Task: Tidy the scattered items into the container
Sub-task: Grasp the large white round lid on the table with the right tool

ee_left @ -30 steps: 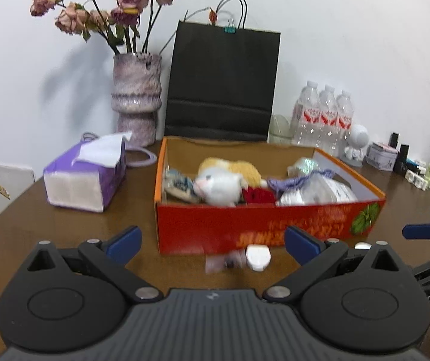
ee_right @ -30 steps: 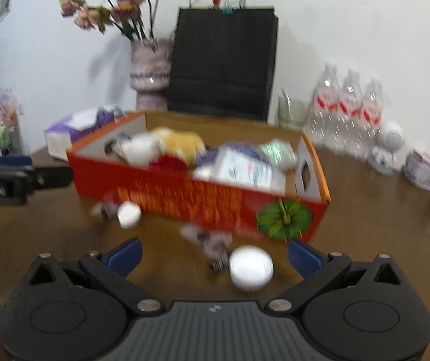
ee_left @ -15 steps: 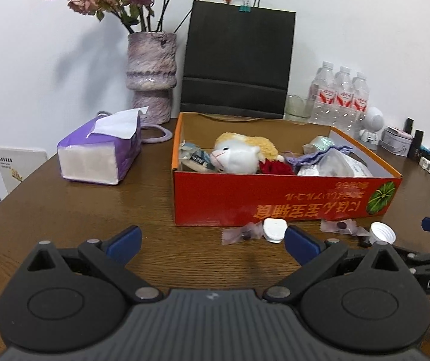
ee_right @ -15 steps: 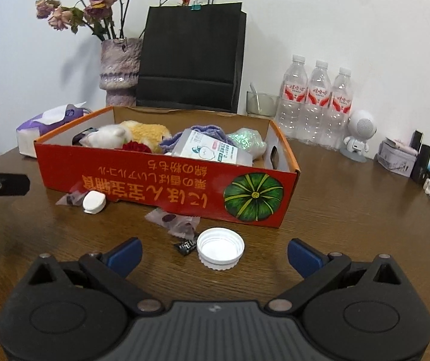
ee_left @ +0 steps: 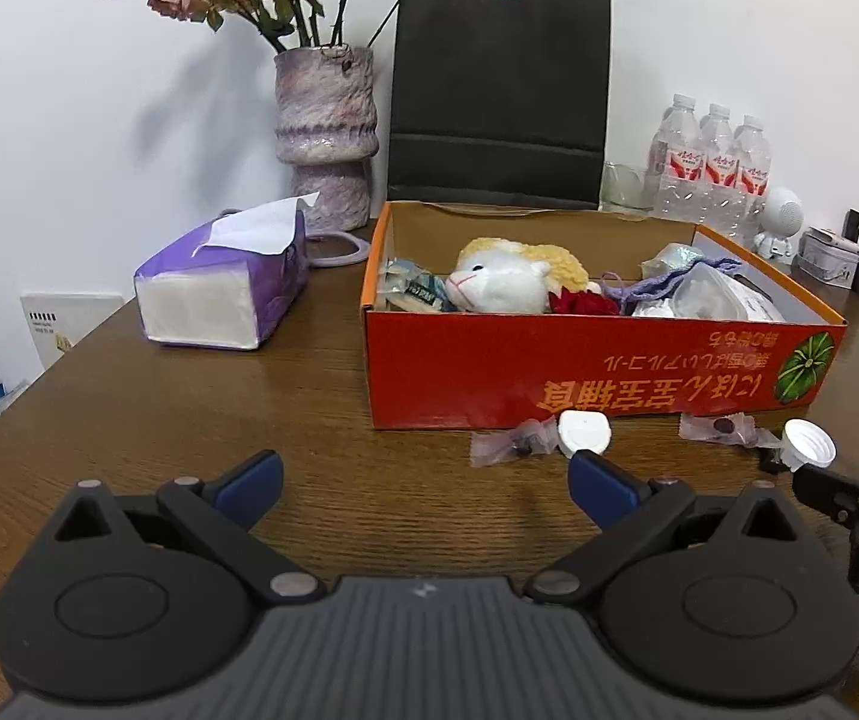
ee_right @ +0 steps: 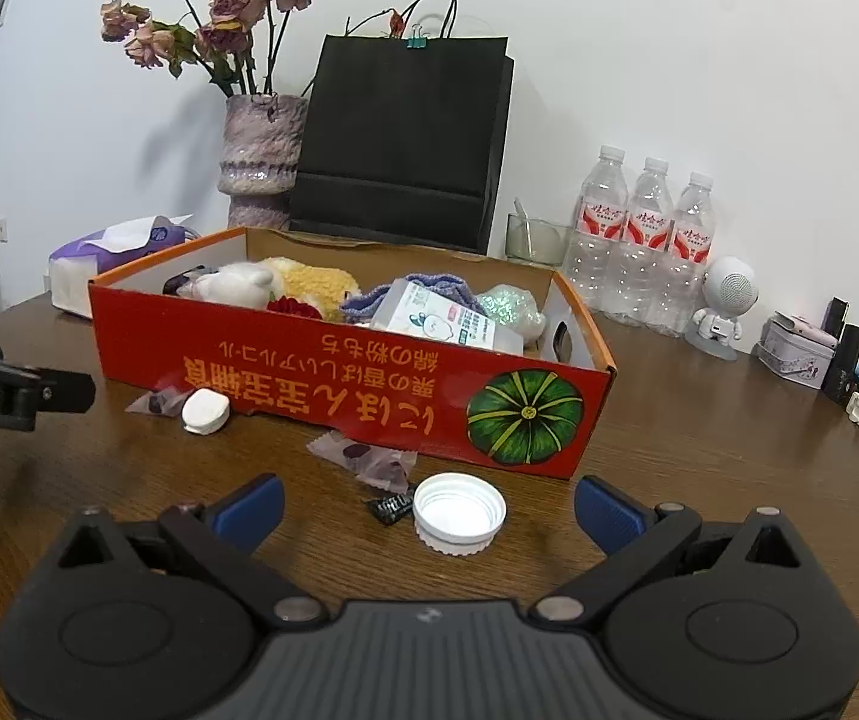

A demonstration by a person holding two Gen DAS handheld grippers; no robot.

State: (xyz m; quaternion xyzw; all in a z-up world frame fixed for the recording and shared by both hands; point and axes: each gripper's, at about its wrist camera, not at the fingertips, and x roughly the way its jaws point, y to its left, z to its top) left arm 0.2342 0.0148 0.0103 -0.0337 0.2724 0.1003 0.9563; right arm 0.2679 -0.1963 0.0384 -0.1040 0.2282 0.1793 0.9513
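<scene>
A red cardboard box (ee_left: 597, 360) (ee_right: 321, 360) holds a plush toy, a pouch and packets. On the table in front of it lie a white bottle cap (ee_right: 459, 513) (ee_left: 808, 453), a small black clip (ee_right: 390, 507), two crumpled purple wrappers (ee_right: 369, 456) (ee_left: 513, 447) and a white oval case (ee_left: 584, 432) (ee_right: 206, 411). My left gripper (ee_left: 423, 480) is open and empty, short of the oval case. My right gripper (ee_right: 426, 507) is open, its fingers either side of the cap.
A purple tissue box (ee_left: 225, 288) stands left of the box. A vase of dried roses (ee_left: 327, 138) and a black paper bag (ee_left: 498, 96) stand behind it. Water bottles (ee_right: 645, 246), a small white robot figure (ee_right: 723, 306) and cosmetics (ee_right: 807, 354) are at the right.
Both grippers have pulled back from the box and steadied; the box and scattered items now sit farther off and sharp. The white cap lies between my right fingers.
</scene>
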